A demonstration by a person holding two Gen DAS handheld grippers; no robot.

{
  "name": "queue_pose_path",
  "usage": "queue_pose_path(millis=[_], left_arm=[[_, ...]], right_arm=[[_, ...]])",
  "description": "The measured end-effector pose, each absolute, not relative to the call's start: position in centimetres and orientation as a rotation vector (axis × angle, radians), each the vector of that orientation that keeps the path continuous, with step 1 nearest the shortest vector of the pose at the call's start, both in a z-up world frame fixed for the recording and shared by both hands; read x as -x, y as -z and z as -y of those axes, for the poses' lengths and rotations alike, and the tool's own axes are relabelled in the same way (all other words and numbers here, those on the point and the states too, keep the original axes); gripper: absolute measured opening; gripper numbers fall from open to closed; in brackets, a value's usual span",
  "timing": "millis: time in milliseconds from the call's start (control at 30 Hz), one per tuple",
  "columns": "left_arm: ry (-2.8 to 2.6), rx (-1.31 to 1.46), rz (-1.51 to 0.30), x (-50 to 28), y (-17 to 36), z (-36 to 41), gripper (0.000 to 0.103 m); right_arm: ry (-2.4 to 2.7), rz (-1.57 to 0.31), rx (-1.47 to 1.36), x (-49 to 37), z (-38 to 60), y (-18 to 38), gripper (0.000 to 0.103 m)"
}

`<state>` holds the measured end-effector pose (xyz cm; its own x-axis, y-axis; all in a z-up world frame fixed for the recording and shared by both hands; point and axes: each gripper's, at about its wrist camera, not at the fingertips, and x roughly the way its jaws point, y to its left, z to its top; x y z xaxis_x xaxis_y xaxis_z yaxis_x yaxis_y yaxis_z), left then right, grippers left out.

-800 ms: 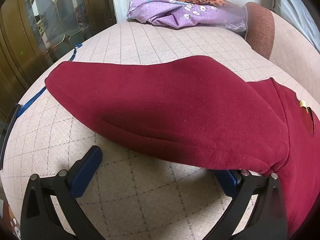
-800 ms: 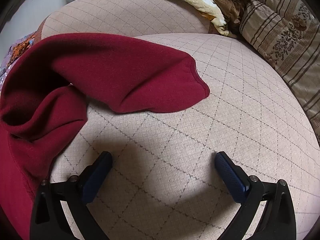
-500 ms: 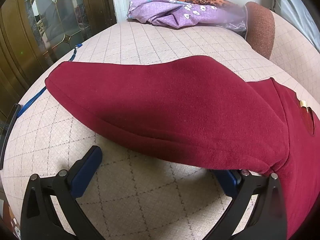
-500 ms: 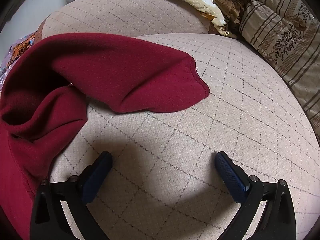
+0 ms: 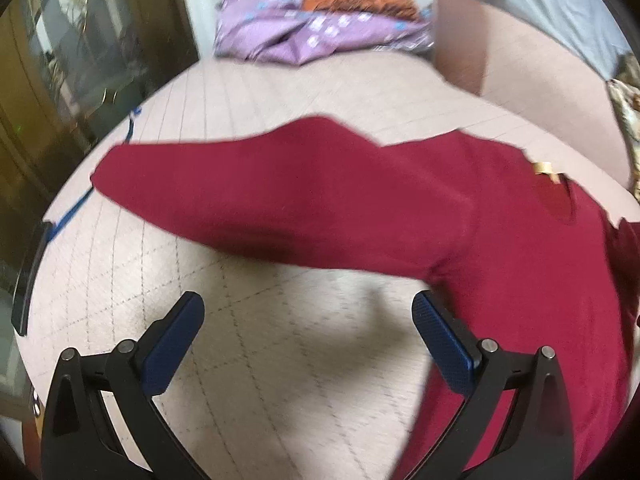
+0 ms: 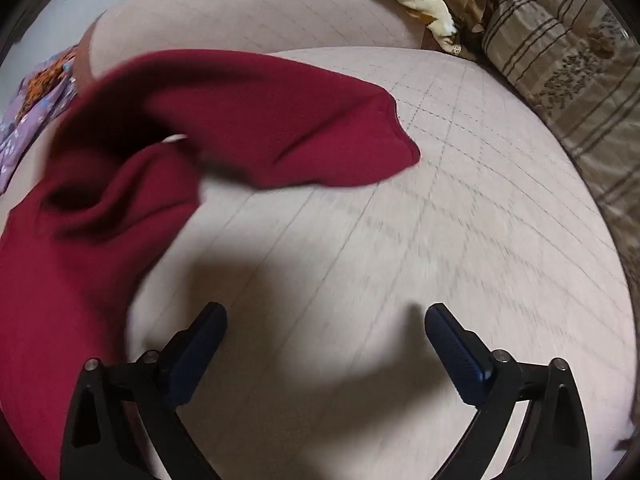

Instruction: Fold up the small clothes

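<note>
One dark red fleece garment point(image 5: 360, 208) lies unfolded on the quilted beige bed cover point(image 5: 280, 360), one sleeve point(image 6: 280, 128) stretched flat across it, the body bunched in soft folds beside that sleeve, image blurred.

1. A home, most likely a bedroom: a wide bed point(image 6: 440, 240) under a beige cover quilted in diamonds fills both views.
2. A striped, flower-patterned pillow point(image 6: 560, 64) lies at the far right.
3. A crumpled purple floral cloth point(image 5: 304, 36) lies at the far edge.
4. A wooden door with leaded glass point(image 5: 80, 52) stands at the left.
</note>
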<state>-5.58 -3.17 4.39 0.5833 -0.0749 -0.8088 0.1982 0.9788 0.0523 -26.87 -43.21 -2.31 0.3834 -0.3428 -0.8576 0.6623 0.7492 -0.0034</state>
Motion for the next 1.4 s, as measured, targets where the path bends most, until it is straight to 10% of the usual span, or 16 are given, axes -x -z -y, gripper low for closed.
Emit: queue_pose_path(millis=[600, 1400], left_arm=[[0.279, -0.14, -0.84, 10.2, -8.4, 6.4, 0.103], [0.334, -0.238, -0.81, 10.2, -3.8, 11.7, 0.103]], right_arm=[[0.19, -0.855, -0.357, 25.1, 24.3, -7.6, 0.1], [0.305, -0.818, -0.266, 20.9, 27.2, 0.1, 0.1]])
